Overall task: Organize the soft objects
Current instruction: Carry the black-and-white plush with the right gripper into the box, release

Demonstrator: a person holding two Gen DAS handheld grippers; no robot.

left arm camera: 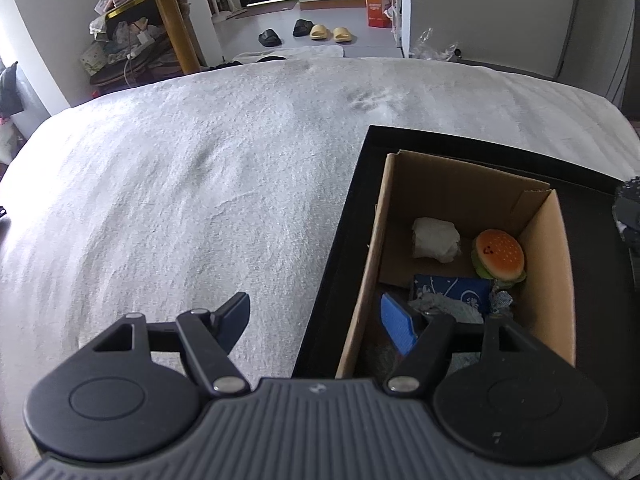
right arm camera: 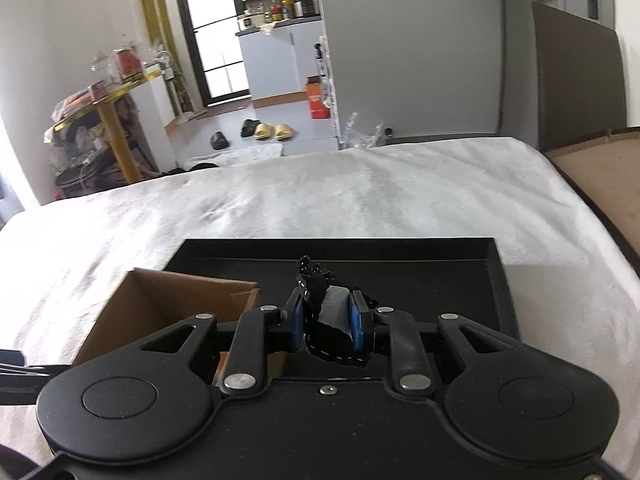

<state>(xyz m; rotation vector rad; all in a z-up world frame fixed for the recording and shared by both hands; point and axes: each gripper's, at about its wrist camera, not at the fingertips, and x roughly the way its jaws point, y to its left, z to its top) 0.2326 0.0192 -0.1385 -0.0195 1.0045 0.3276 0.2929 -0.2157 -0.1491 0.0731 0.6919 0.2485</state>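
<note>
A brown cardboard box point(left arm camera: 548, 264) stands in a black tray point(left arm camera: 344, 248) on the white bed cover. Inside it lie a plush hamburger point(left arm camera: 498, 255), a crumpled white cloth point(left arm camera: 435, 239), a blue patterned packet point(left arm camera: 454, 290) and a pale rag. My left gripper point(left arm camera: 316, 322) is open, one finger over the bed cover, the other inside the box. My right gripper point(right arm camera: 327, 322) is shut on a black cloth with white stitching point(right arm camera: 320, 316), held above the tray point(right arm camera: 500, 280) just right of the box point(right arm camera: 160, 300).
The white bed cover point(left arm camera: 180, 200) spreads wide to the left and beyond the tray. Past the bed are a cluttered yellow table point(left arm camera: 160, 12), slippers point(left arm camera: 320, 32) on the floor and an orange carton point(left arm camera: 378, 6). A brown headboard point(right arm camera: 576, 80) stands at right.
</note>
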